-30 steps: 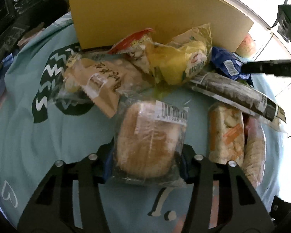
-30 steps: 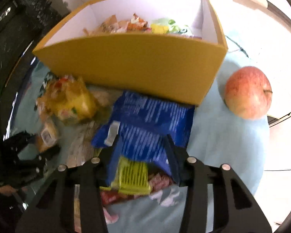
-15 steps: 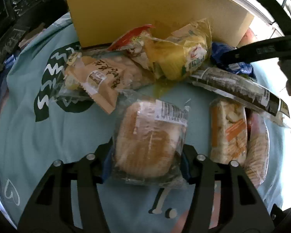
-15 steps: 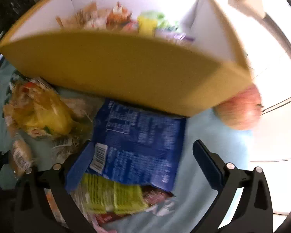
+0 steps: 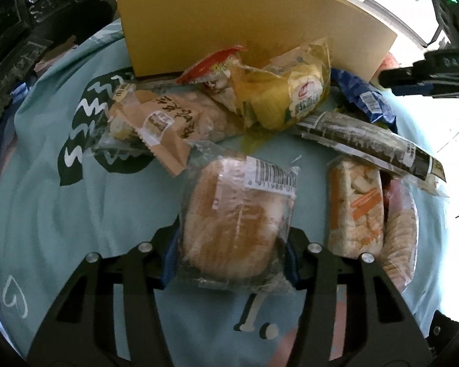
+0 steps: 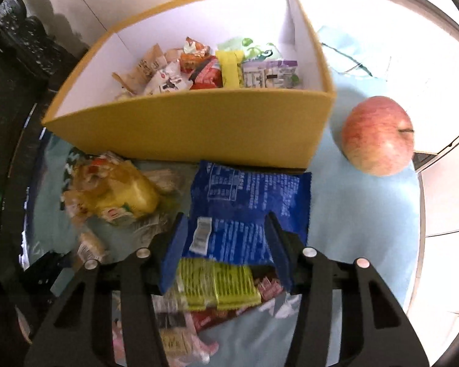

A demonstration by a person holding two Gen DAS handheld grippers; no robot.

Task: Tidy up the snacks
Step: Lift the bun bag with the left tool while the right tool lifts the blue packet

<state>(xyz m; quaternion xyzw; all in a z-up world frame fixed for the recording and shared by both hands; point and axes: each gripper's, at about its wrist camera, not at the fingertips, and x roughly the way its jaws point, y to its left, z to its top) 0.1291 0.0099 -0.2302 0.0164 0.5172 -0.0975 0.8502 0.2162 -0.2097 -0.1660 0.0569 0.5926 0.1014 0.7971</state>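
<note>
Left hand-held gripper (image 5: pixel 232 255) is clamped on a round bun in a clear plastic wrapper (image 5: pixel 235 220), one finger pressed against each side, with the bun at the near side of the light blue printed tablecloth (image 5: pixel 46 208) covering the table. Just right of it lie a clear pack of white-and-orange pieces (image 5: pixel 356 208) and a sleeve of ridged round crackers (image 5: pixel 401 235), side by side and touching. Further in there's a long dark printed stick pack (image 5: pixel 370 143) lying diagonally, a beige paper-look bag with printed characters (image 5: pixel 165 122), and a crumpled yellow see-through bag (image 5: pixel 287 94) leaning on a red-topped packet (image 5: pixel 212 67).

Right hand-held gripper (image 6: pixel 226 244) has its blue-padded fingers on either side of the near end of a blue foil snack bag with white print (image 6: pixel 248 202). It looks closed on the bag, though the view is a bit blurry, so I wouldn't swear the pads are really squeezing. Under the bag, toward the near edge, a yellow-green ridged packet (image 6: pixel 217 287) sits on top of some red wrappers (image 6: pixel 211 318).

Behind the pile stands a yellow cardboard box with a white inside (image 6: pixel 199 125), already holding a jumble of small wrapped snacks (image 6: pixel 205 70). A red-yellow apple (image 6: pixel 378 136) sits on the cloth just beside the box's right corner, not touching it.
</note>
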